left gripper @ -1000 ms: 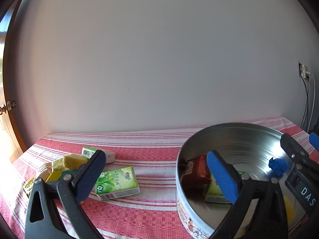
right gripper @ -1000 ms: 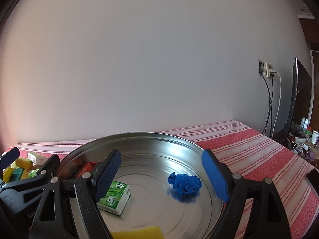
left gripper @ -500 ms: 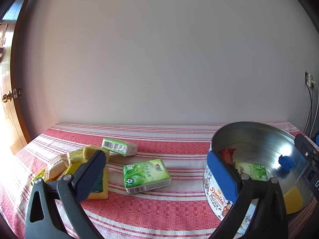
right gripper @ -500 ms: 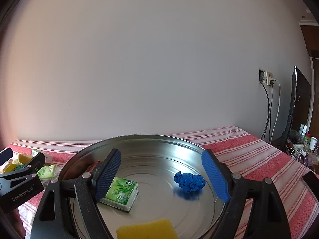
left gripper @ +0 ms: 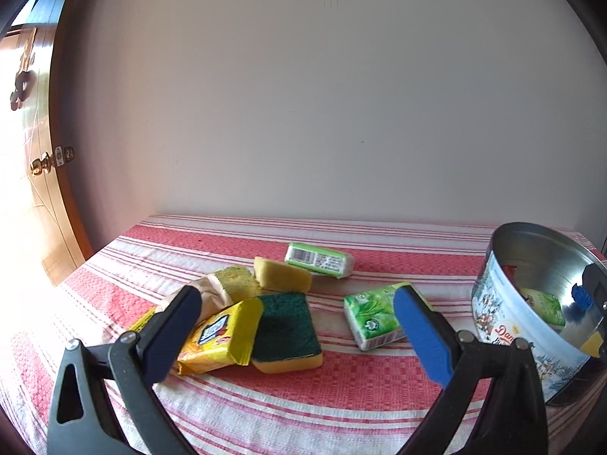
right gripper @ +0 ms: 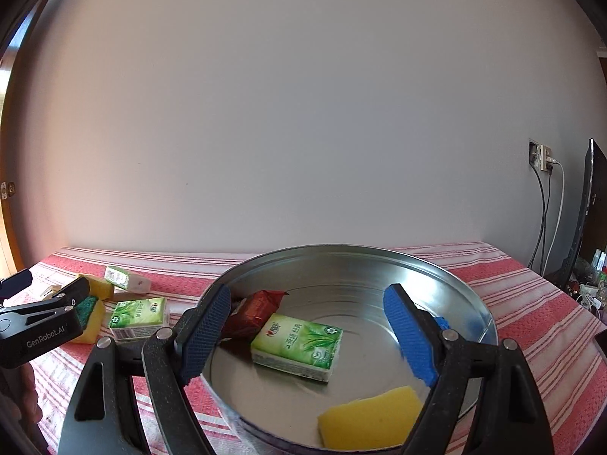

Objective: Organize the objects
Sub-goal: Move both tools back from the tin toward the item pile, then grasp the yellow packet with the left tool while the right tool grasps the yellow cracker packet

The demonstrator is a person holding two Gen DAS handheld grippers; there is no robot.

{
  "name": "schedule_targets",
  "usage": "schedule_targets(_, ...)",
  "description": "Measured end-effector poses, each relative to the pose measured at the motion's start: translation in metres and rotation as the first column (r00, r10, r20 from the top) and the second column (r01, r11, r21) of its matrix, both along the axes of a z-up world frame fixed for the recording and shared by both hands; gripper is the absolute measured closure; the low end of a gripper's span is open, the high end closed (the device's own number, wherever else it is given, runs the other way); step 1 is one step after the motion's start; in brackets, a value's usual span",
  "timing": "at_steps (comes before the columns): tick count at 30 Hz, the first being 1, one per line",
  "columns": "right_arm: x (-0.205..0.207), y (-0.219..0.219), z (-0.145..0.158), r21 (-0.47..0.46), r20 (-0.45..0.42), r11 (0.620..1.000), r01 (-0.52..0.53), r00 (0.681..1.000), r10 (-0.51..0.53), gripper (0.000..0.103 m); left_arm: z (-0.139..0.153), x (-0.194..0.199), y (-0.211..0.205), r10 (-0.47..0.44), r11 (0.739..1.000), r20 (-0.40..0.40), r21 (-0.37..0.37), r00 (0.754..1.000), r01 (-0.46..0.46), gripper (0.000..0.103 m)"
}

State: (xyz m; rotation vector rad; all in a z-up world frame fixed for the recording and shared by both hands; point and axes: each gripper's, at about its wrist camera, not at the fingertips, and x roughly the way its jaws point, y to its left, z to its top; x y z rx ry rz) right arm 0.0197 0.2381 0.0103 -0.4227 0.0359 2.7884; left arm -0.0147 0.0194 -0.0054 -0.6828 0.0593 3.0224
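Overall: red-striped tablecloth (left gripper: 303, 398) against plain white wall (left gripper: 322, 113); wooden door (left gripper: 34, 189) leftward; both claws wide, empty.

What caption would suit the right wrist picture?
Open right gripper over a round tin holding a tissue pack, sponge and red packet.

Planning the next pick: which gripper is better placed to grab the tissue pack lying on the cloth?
Left. The left gripper is open facing the tissue pack; the right gripper is open over the tin.
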Motion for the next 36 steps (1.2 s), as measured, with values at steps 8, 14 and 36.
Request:
schedule_targets(8,-0.022,-0.049,-0.006,-0.044,0.061,0.992,-0.122,0.990,0.124,0.018,-0.003,-0.009,-0.072,0.102,0.994,0.049,-0.042,0.994,-0.100,0.001)
schedule_targets(14,-0.039,-0.092,-0.010,-0.072,0.114,0.971,-0.228,0.965,0.235,0.018,-0.016,-0.025,-0.132,0.137,0.991,0.144,-0.026,0.980,-0.134,0.001)
schedule_targets(36,-0.088,-0.169,-0.029,-0.237,0.230,0.885,-0.400,0.862,0.451,0.034,-0.062,-0.086,-0.155,-0.017,1.000,0.436,0.031,0.900,0.004,0.054)
